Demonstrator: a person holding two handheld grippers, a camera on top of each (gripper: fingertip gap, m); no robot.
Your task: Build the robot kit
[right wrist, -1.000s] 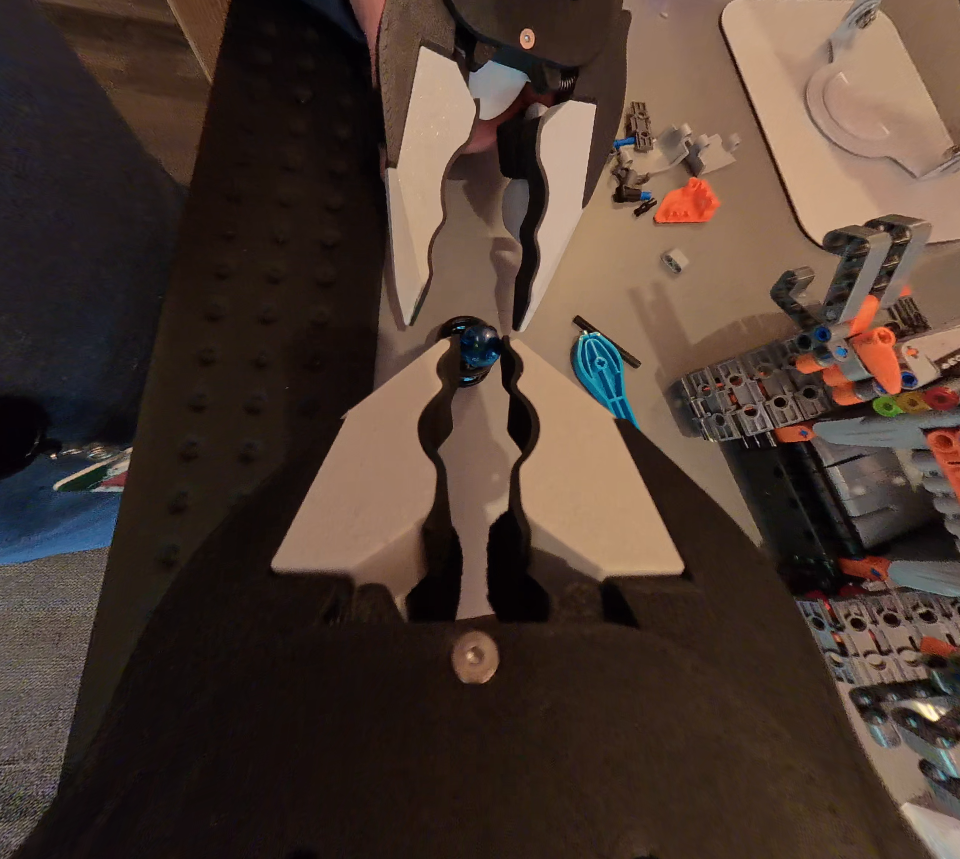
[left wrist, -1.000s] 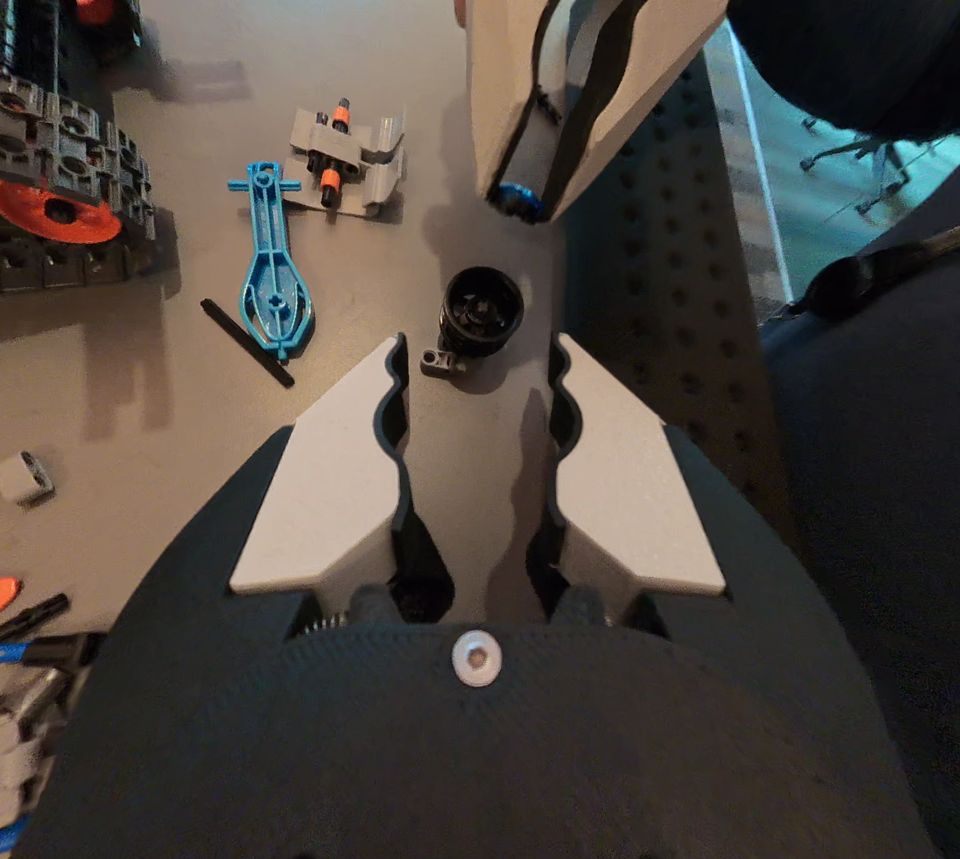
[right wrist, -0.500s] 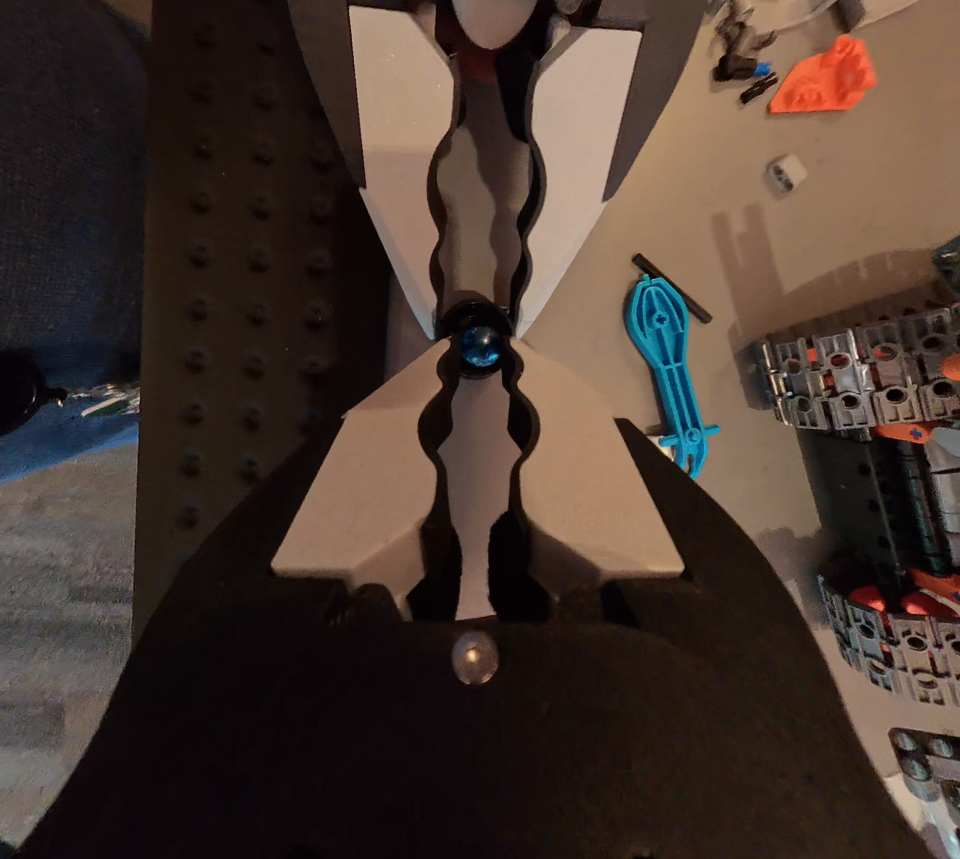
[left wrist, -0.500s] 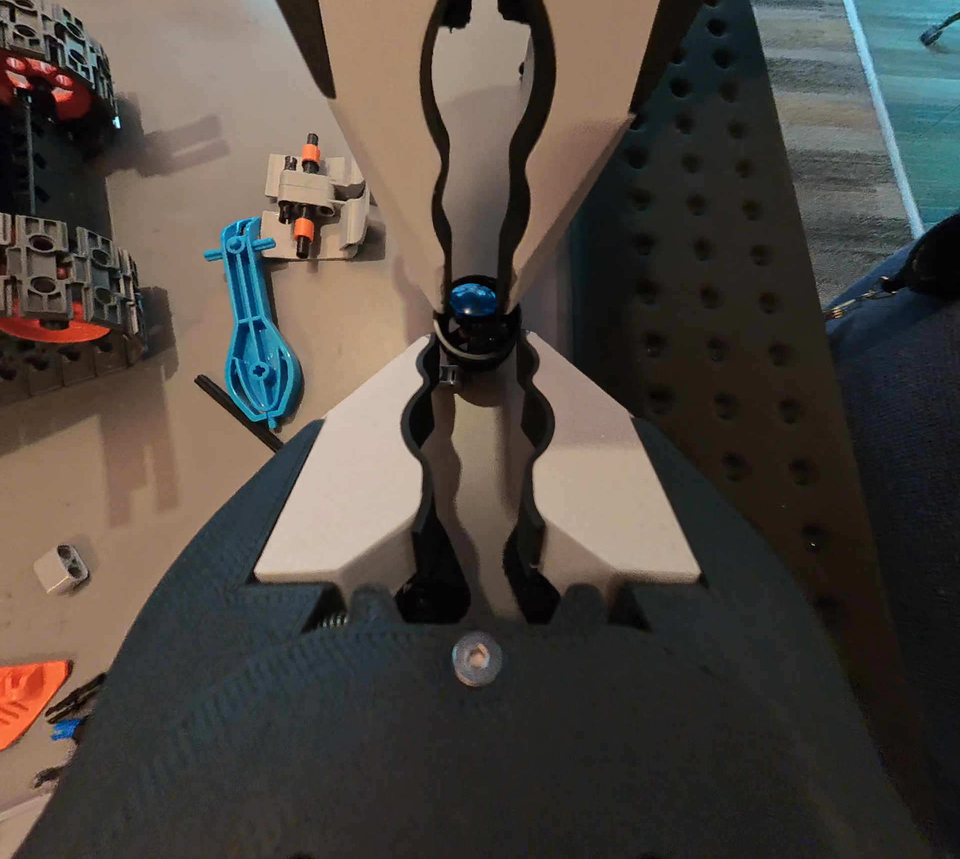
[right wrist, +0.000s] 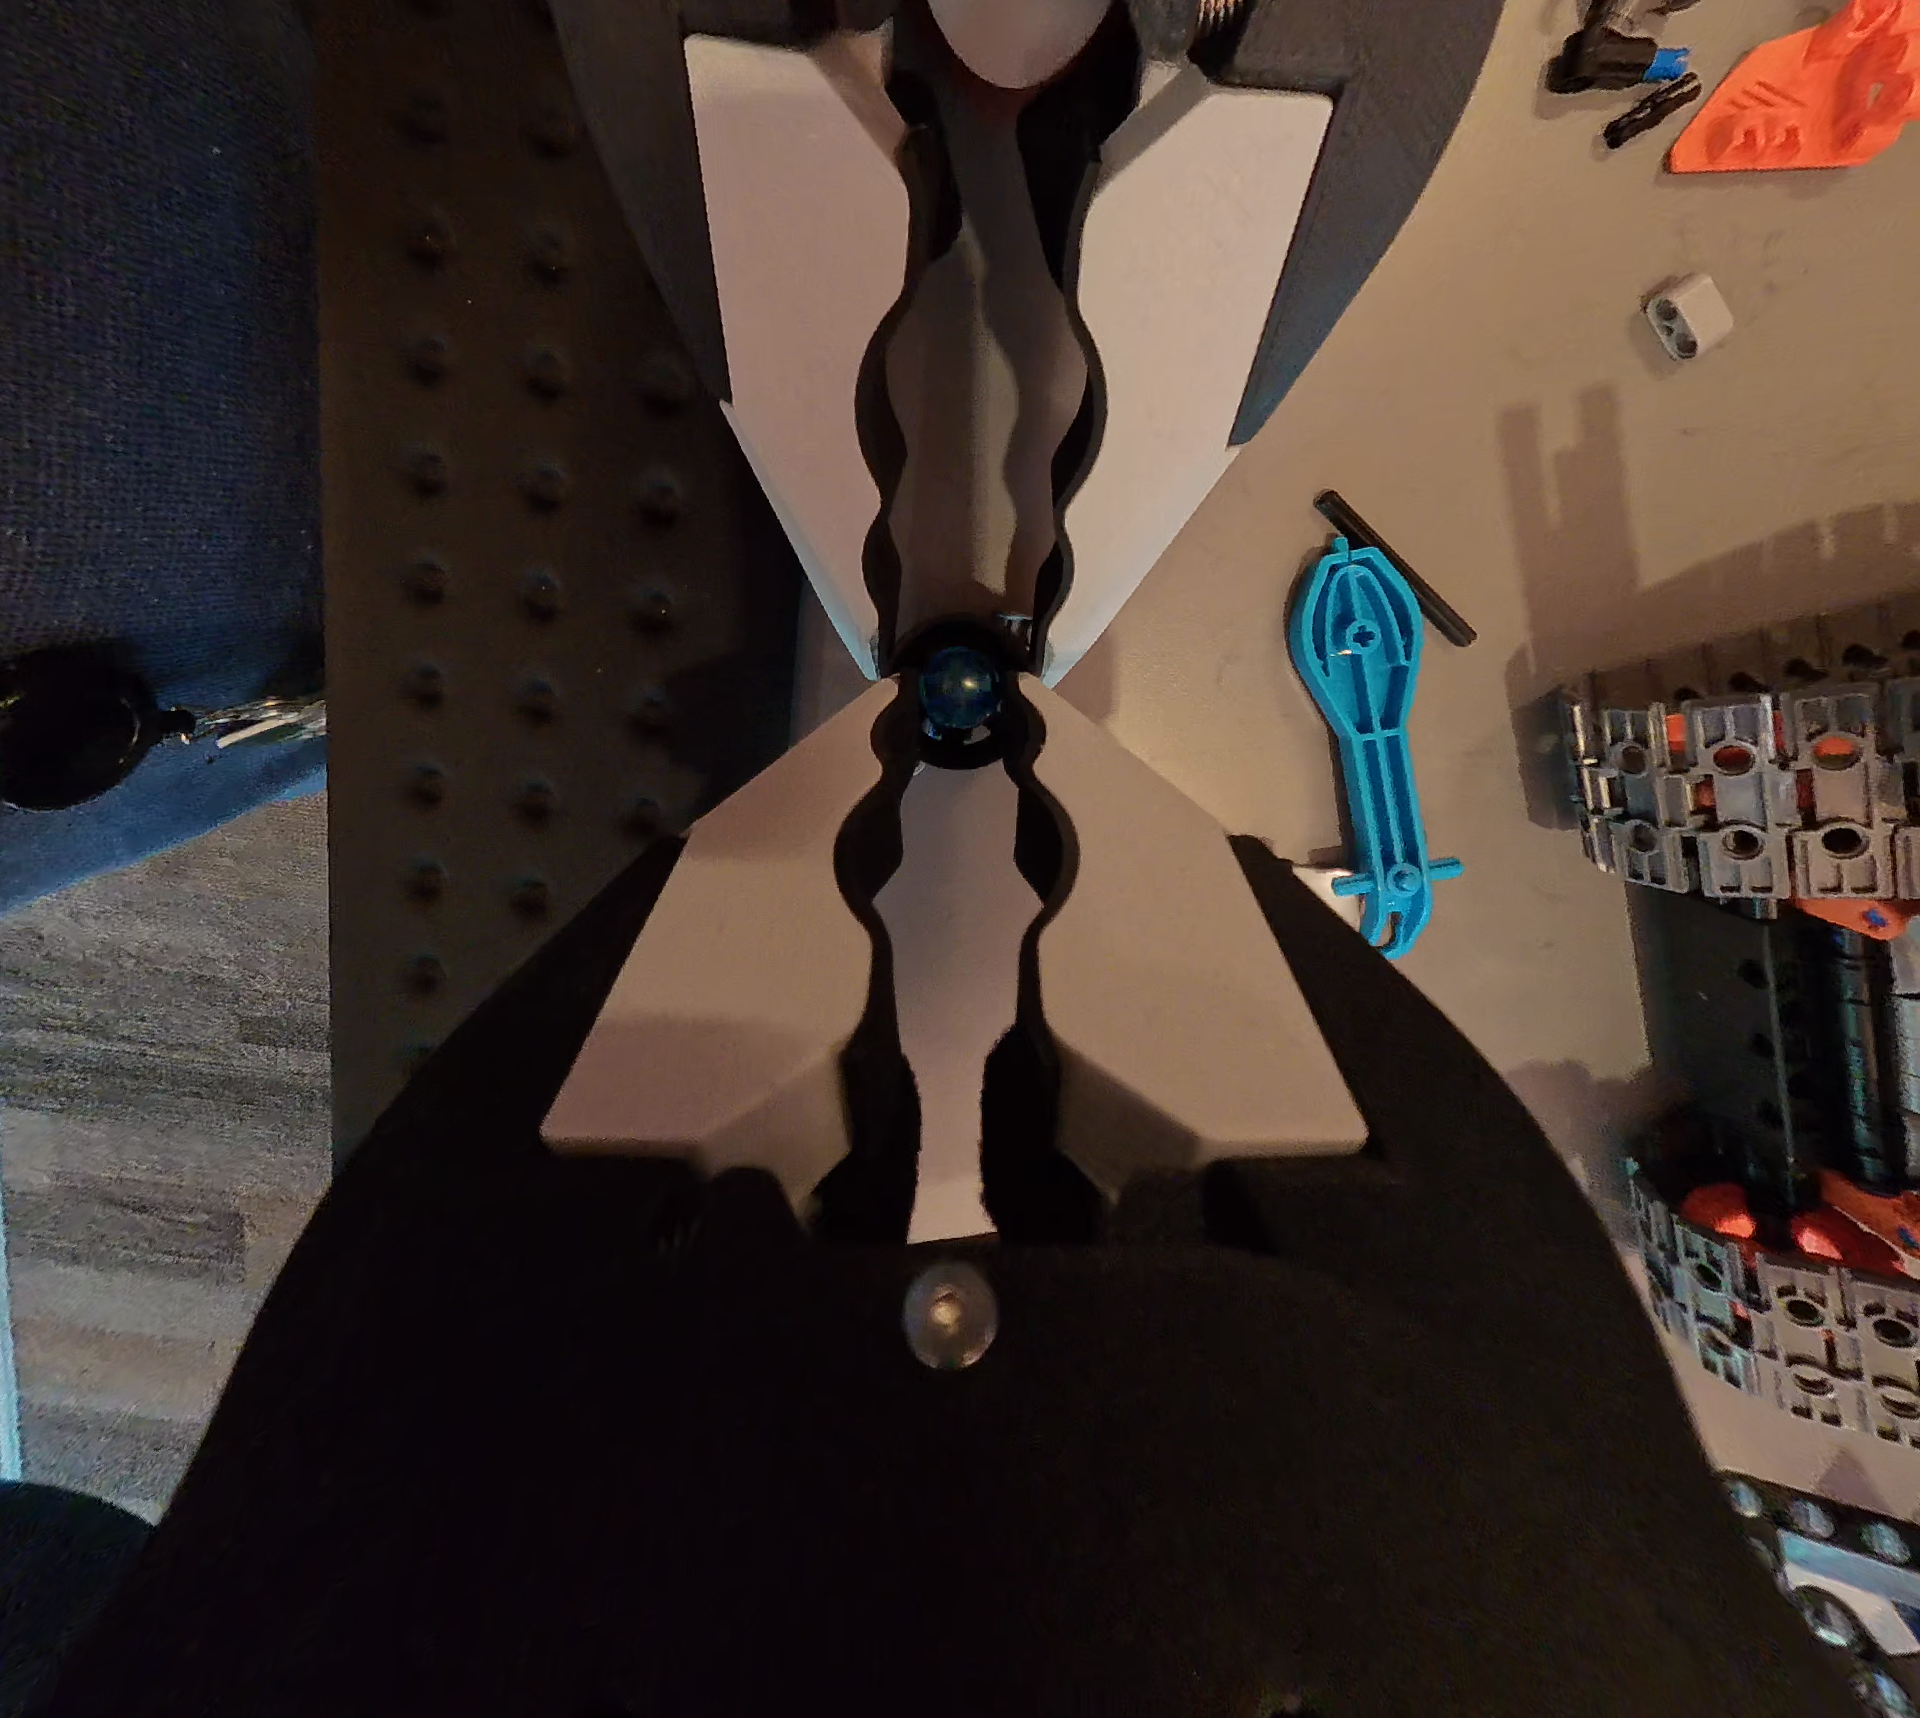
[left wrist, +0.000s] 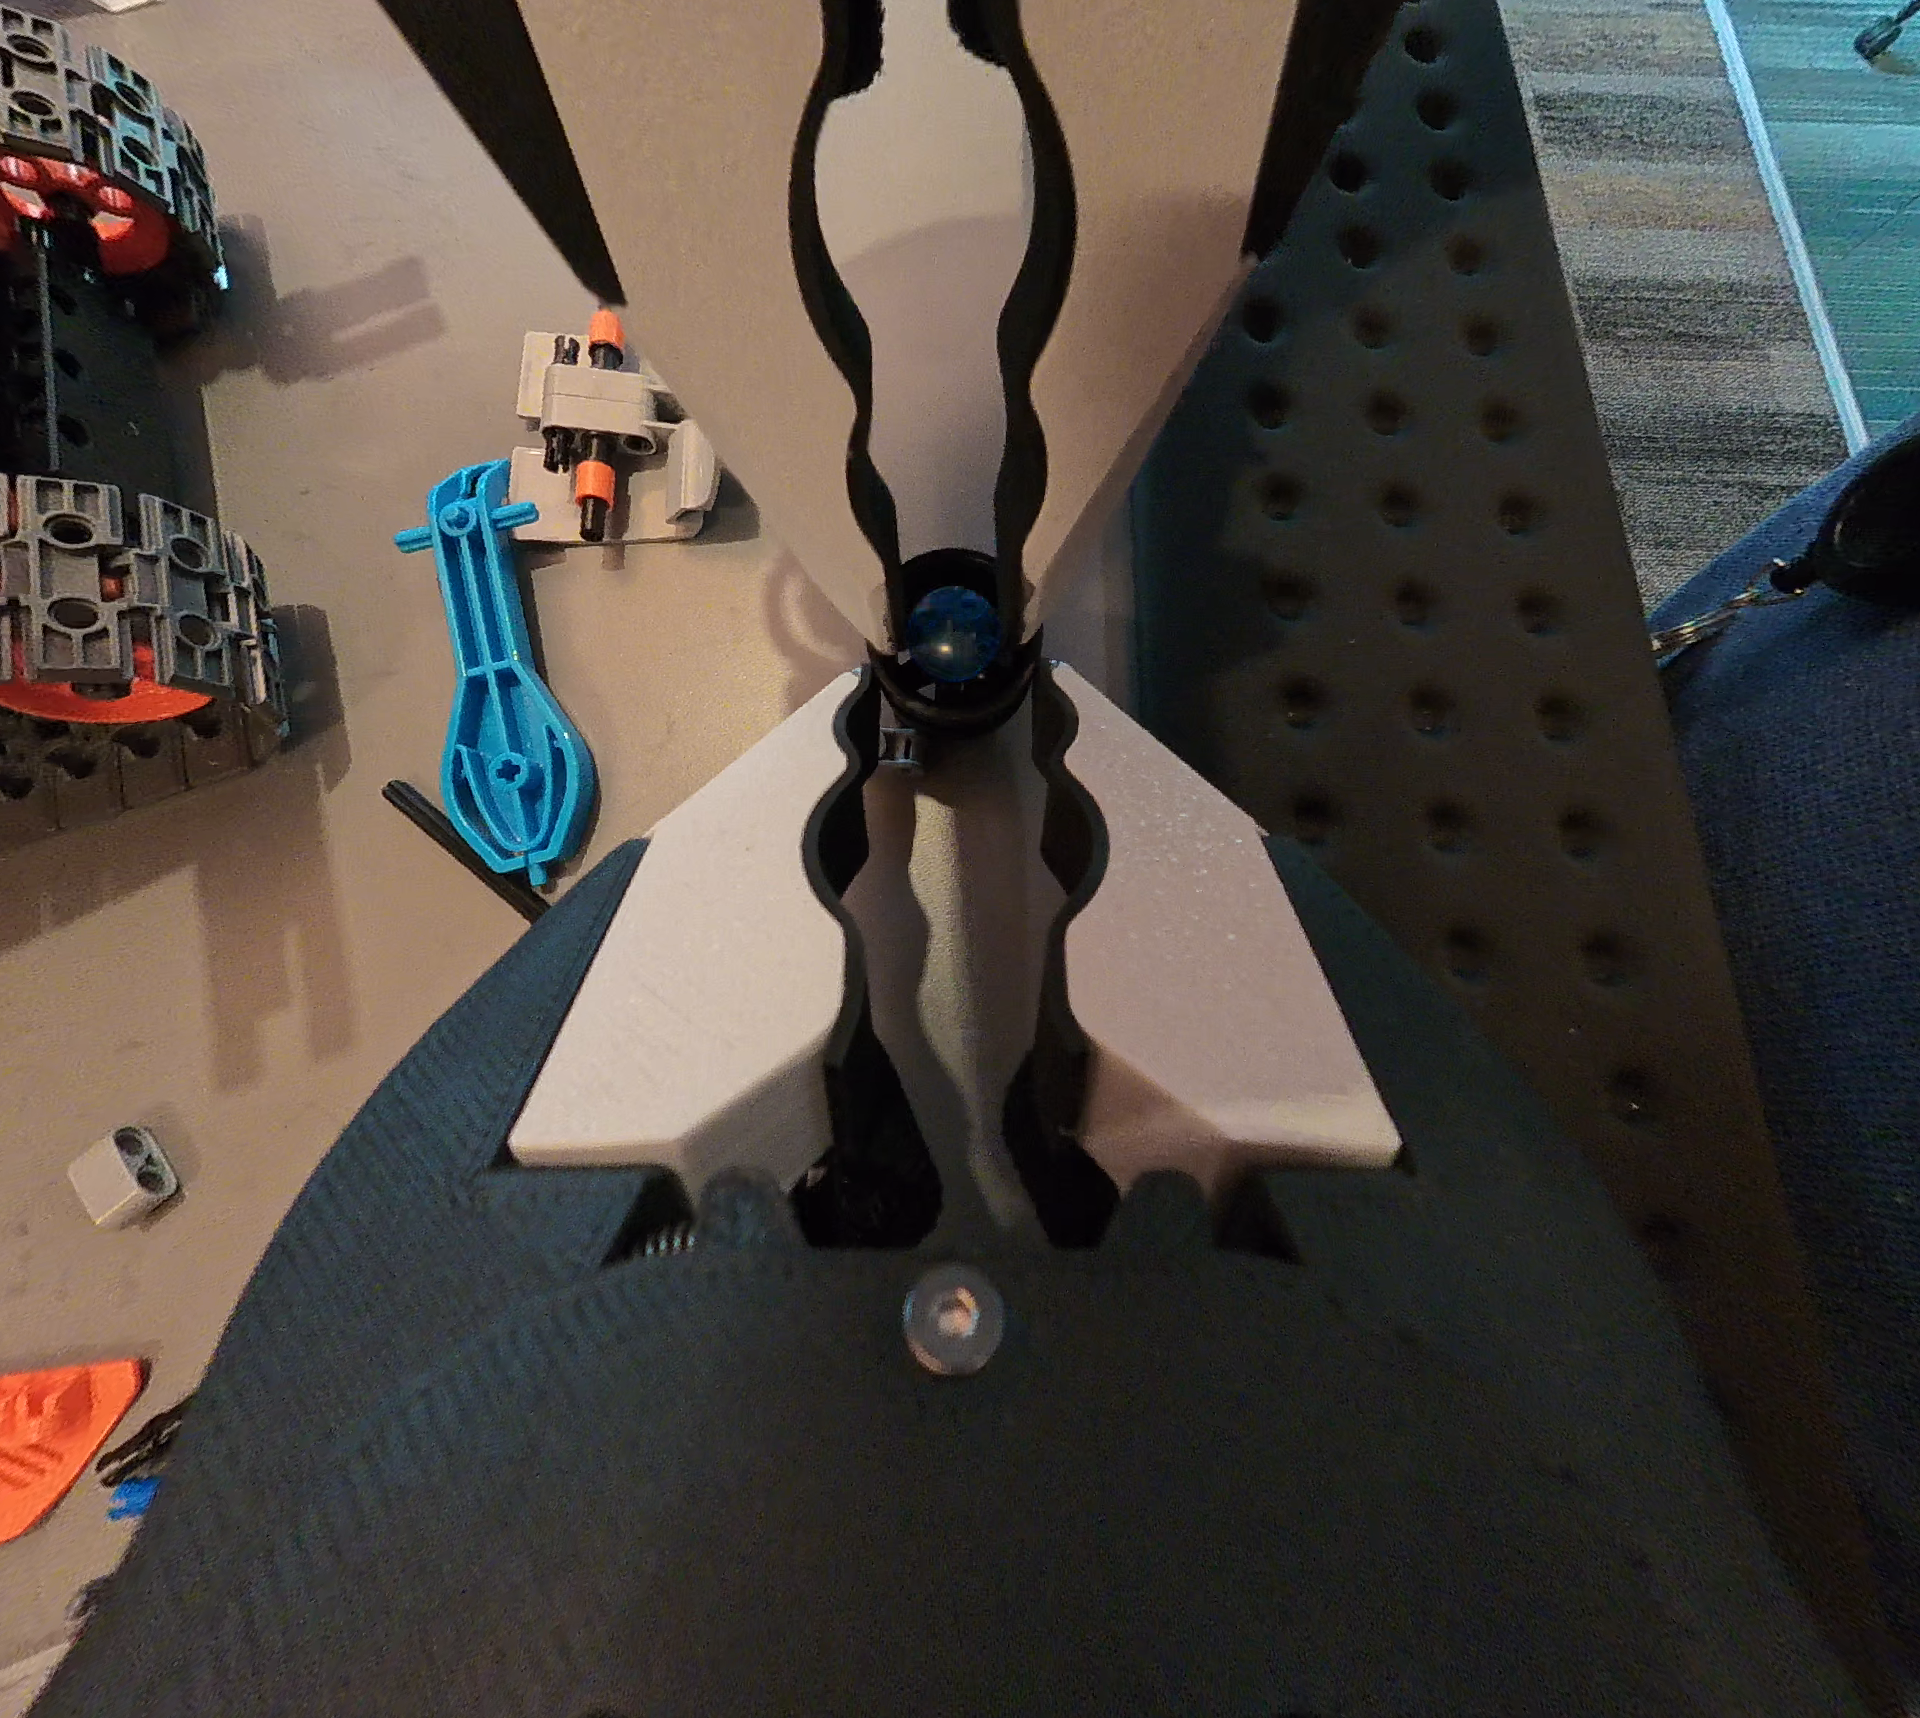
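The two grippers met tip to tip over the grey table point(left wrist: 312, 993) near its perforated black edge strip point(left wrist: 1455, 629). The left gripper point(left wrist: 954, 700) clamped a black wheel hub point(left wrist: 940, 702), its axis seemingly toward the right gripper point(right wrist: 958, 738), which pinched a blue ball point(right wrist: 958, 683) seated in it. A blue tool point(left wrist: 504, 692) lay lengthwise to the left.

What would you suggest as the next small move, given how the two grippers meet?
Probably press the blue ball gently into the black wheel: the right gripper pinches the ball, the left gripper clamps the wheel, and the two parts already touch tip to tip.
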